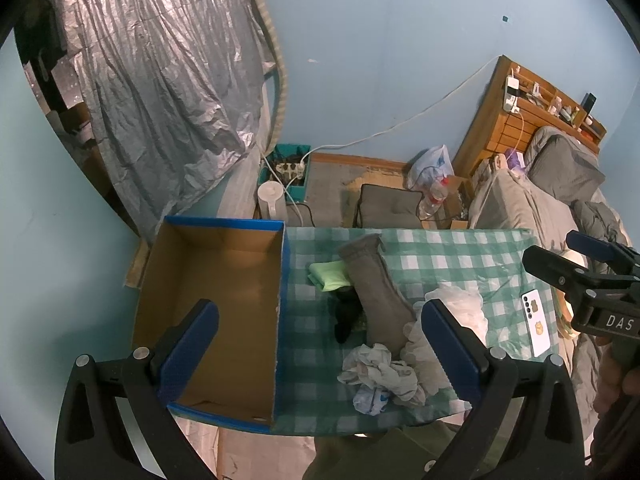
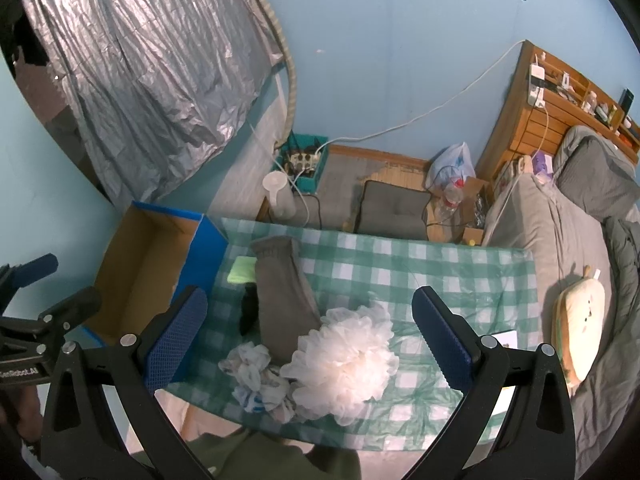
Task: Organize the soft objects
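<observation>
Grey sock point(image 2: 282, 300) flat, centre; green cloth point(image 2: 241, 270) and black item point(image 2: 249, 312) at 9 o'clock; white mesh pouf point(image 2: 348, 360) at 5; crumpled white sock point(image 2: 256, 376) at 6; open cardboard box point(image 1: 208, 312) far 9.

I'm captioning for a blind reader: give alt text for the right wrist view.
The open right gripper hovers over a white mesh pouf on a green checked tablecloth, beside a grey sock and crumpled white cloth; an empty cardboard box stands left.

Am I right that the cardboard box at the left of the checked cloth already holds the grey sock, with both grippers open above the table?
Not quite. The cardboard box is empty; the grey sock lies on the checked cloth beside it, as the left wrist view shows. The rest holds: the left gripper and right gripper are both open above the table.
</observation>
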A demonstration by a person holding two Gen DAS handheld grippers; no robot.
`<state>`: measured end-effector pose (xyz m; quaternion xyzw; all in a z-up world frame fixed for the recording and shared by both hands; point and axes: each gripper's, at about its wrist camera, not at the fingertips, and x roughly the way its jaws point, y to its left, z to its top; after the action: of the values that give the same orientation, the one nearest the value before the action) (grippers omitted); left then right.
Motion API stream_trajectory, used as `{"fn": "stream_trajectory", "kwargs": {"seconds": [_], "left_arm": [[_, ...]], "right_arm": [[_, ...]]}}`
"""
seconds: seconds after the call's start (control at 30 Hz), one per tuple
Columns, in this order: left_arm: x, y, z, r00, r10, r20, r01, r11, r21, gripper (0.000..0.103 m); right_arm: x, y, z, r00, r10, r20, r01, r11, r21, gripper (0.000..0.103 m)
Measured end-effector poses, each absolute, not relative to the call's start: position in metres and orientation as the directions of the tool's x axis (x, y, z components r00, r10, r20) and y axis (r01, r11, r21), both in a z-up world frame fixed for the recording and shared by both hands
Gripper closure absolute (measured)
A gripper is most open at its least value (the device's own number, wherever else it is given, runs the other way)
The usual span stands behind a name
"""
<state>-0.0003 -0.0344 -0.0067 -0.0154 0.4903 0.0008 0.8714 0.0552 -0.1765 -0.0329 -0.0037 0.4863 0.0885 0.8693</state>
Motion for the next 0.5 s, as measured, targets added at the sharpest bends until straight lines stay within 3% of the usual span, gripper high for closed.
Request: {"fn": "stream_trajectory", "kwargs": {"seconds": [0.5], "left_arm": [[-0.0004,-0.0371,-0.0067,0.517,-0.009,-0.856,-0.015,1.000,-0.020,0.001]], "right_arm": [[0.0537,-0.1788,-0.0352,0.508,0.151,-0.848,-0.158,0.984,0.081,0.002]]}}
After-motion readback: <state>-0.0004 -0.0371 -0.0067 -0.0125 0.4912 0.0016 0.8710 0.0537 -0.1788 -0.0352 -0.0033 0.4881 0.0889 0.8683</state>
